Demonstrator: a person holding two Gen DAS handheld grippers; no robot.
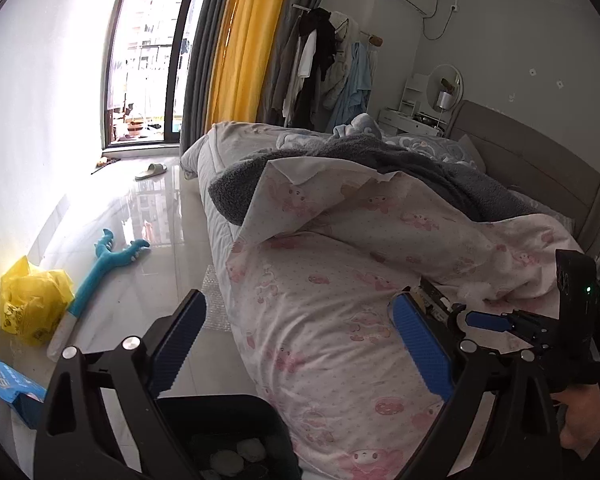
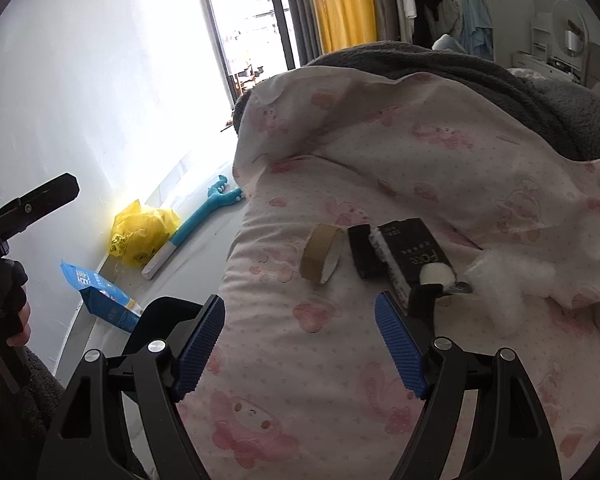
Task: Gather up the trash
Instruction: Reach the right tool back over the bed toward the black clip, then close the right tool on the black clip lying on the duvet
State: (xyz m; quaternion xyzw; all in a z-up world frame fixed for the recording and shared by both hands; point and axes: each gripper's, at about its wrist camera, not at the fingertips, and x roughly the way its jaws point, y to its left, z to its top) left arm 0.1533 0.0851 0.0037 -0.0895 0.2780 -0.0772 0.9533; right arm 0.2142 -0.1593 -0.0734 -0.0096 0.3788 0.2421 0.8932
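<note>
On my right view, a tan tape roll (image 2: pixel 322 254), a black box (image 2: pixel 414 258), a white ball (image 2: pixel 434 274) and white stuffing (image 2: pixel 508 276) lie on the pink quilt (image 2: pixel 340 152) just beyond my right gripper (image 2: pixel 300 340); its jaws gape wide, empty. My left gripper (image 1: pixel 296 344) is also wide apart, empty, above a black bin (image 1: pixel 236 432).

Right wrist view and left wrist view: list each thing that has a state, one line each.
right gripper: open, empty, above the quilt.
left gripper: open, empty.
tape roll: lying tilted on the pink quilt, nearly used up.
black box: lying on the quilt, lid off beside it.
black bin: open, white wads inside.
yellow plastic bag: crumpled on the floor by the wall.
blue carton: lying on the floor.
</note>
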